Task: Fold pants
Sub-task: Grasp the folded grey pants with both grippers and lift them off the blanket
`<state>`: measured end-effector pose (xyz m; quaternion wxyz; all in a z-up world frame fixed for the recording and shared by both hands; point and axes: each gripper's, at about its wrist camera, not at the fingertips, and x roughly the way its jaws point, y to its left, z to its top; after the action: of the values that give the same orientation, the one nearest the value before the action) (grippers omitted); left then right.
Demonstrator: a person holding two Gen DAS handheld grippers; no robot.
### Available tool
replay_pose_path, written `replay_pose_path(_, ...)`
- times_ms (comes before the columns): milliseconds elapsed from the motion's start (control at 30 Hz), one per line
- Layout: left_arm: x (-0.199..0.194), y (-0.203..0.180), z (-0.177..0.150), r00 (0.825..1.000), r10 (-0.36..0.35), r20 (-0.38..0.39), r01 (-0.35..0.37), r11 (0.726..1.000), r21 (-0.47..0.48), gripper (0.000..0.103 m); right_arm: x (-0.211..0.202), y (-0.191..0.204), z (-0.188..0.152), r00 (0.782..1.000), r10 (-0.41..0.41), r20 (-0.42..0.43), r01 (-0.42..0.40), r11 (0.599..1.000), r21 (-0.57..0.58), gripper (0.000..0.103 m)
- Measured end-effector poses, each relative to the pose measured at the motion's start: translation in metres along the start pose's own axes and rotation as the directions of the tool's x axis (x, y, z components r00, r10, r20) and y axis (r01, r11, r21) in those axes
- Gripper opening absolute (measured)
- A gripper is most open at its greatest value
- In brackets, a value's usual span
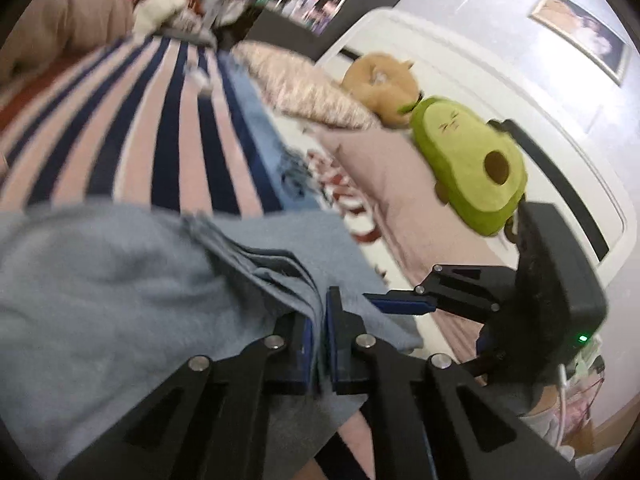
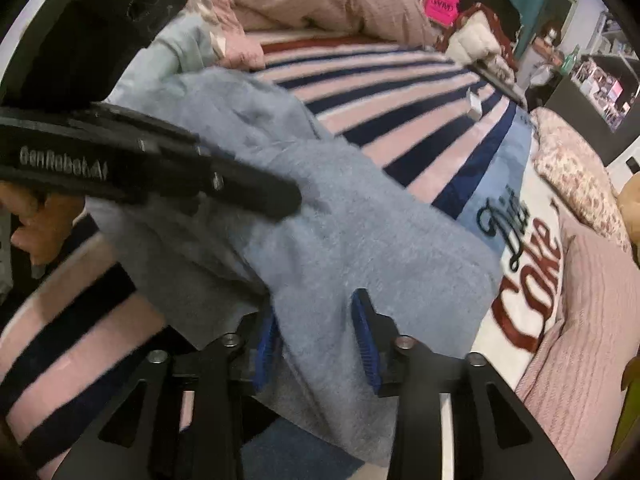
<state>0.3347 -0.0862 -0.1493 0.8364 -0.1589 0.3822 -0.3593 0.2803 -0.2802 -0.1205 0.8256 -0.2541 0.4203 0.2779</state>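
Note:
The pants [image 1: 100, 288] are light blue-grey fleece, bunched and lifted above the striped bed blanket. My left gripper [image 1: 319, 344] is shut on a stack of folded fabric edges of the pants. In the right wrist view the pants [image 2: 360, 232] drape over and between my right gripper's [image 2: 318, 336] blue pads, which clamp a thick fold of the cloth. The right gripper also shows in the left wrist view [image 1: 400, 304] at the right, close beside the left one. The left gripper crosses the right wrist view [image 2: 160, 168] at upper left.
A pink, navy and white striped Coke blanket [image 2: 400, 92] covers the bed. An avocado plush [image 1: 468, 164] and a tan plush [image 1: 384, 84] lie by the white headboard [image 1: 460, 60]. Pink pillows [image 2: 588, 308] lie on the right. Shelves and clutter stand at the far end.

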Motion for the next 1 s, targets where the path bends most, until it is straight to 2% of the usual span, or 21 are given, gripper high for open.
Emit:
replay_pose_path(33, -0.010, -0.004, 0.004, 1.000, 0.005, 0.025, -0.005, 1.000, 0.023, 0.003, -0.006, 0.000, 0.001, 1.000, 0.001, 0.022, -0.001, 1.000, 0.002, 0.051)
replay_pose_path(133, -0.038, -0.007, 0.013, 0.997, 0.001, 0.080, -0.005, 0.999, 0.048, 0.003, -0.020, 0.003, 0.004, 0.997, 0.015, 0.071, -0.015, 1.000, -0.003, 0.054)
replay_pose_path(200, -0.056, -0.007, 0.017, 0.991, 0.054, 0.120, -0.063, 0.996, 0.071, 0.003, -0.025, 0.007, 0.006, 0.995, 0.032, 0.094, -0.031, 0.999, -0.017, 0.057)
replay_pose_path(267, -0.076, -0.002, 0.021, 0.979, 0.124, 0.163, -0.136, 0.989, 0.066, 0.003, -0.027, 0.009, 0.011, 0.991, 0.053, 0.125, -0.051, 0.999, -0.017, 0.065)
replay_pose_path(333, -0.101, 0.008, 0.025, 0.962, 0.179, 0.208, -0.189, 0.981, 0.033, 0.003, -0.024, 0.013, 0.018, 0.983, 0.106, 0.152, -0.106, 0.994, -0.004, 0.066)
replay_pose_path(400, -0.121, 0.019, 0.027, 0.935, 0.262, 0.239, -0.273, 0.962, 0.010, 0.003, -0.017, 0.019, 0.022, 0.977, 0.151, 0.151, -0.149, 0.989, -0.021, 0.066)
replay_pose_path(500, -0.138, 0.032, 0.024, 0.891, 0.377, 0.254, -0.386, 0.922, -0.014, 0.003, -0.002, 0.028, 0.025, 0.979, 0.166, 0.120, -0.163, 0.986, -0.037, 0.066)
replay_pose_path(533, -0.141, 0.036, 0.024, 0.889, 0.385, 0.248, -0.392, 0.920, -0.025, 0.003, 0.003, 0.029, 0.026, 0.979, 0.175, 0.109, -0.172, 0.984, -0.037, 0.067)
replay_pose_path(633, -0.141, 0.048, 0.023, 0.907, 0.375, 0.192, -0.378, 0.925, -0.020, 0.003, 0.018, 0.034, 0.025, 0.979, 0.188, 0.073, -0.185, 0.982, -0.039, 0.067)
replay_pose_path(667, -0.139, 0.052, 0.021, 0.919, 0.360, 0.162, -0.365, 0.931, -0.002, 0.006, 0.021, 0.035, 0.025, 0.980, 0.188, 0.064, -0.186, 0.982, -0.041, 0.067)
replay_pose_path(700, -0.138, 0.054, 0.019, 0.931, 0.336, 0.146, -0.341, 0.940, 0.008, 0.014, 0.024, 0.036, 0.024, 0.980, 0.194, 0.054, -0.192, 0.981, -0.043, 0.067)
replay_pose_path(733, -0.138, 0.060, 0.018, 0.946, 0.296, 0.135, -0.299, 0.954, 0.004, 0.024, 0.025, 0.036, 0.023, 0.979, 0.196, 0.050, -0.194, 0.980, -0.043, 0.067)
replay_pose_path(767, -0.140, 0.064, 0.016, 0.956, 0.262, 0.130, -0.264, 0.965, -0.005, 0.058, 0.027, 0.035, 0.023, 0.979, 0.199, 0.046, -0.197, 0.979, -0.043, 0.067)
replay_pose_path(800, -0.143, 0.068, 0.014, 0.967, 0.219, 0.129, -0.220, 0.975, -0.009, 0.078, 0.025, 0.034, 0.022, 0.978, 0.204, 0.046, -0.202, 0.979, -0.043, 0.067)
replay_pose_path(867, -0.150, 0.074, 0.015, 0.967, 0.207, 0.148, -0.208, 0.978, -0.007, 0.078, 0.024, 0.029, 0.020, 0.976, 0.211, 0.050, -0.210, 0.977, -0.033, 0.067)
replay_pose_path(933, -0.157, 0.086, 0.016, 0.961, 0.210, 0.179, -0.201, 0.977, -0.068, 0.080, 0.023, 0.025, 0.020, 0.976, 0.212, 0.053, -0.211, 0.977, -0.018, 0.067)
replay_pose_path(1000, -0.151, 0.095, 0.016, 0.948, 0.270, 0.168, -0.255, 0.961, -0.103, 0.080, 0.023, 0.024, 0.020, 0.976, 0.212, 0.053, -0.212, 0.977, -0.012, 0.067)
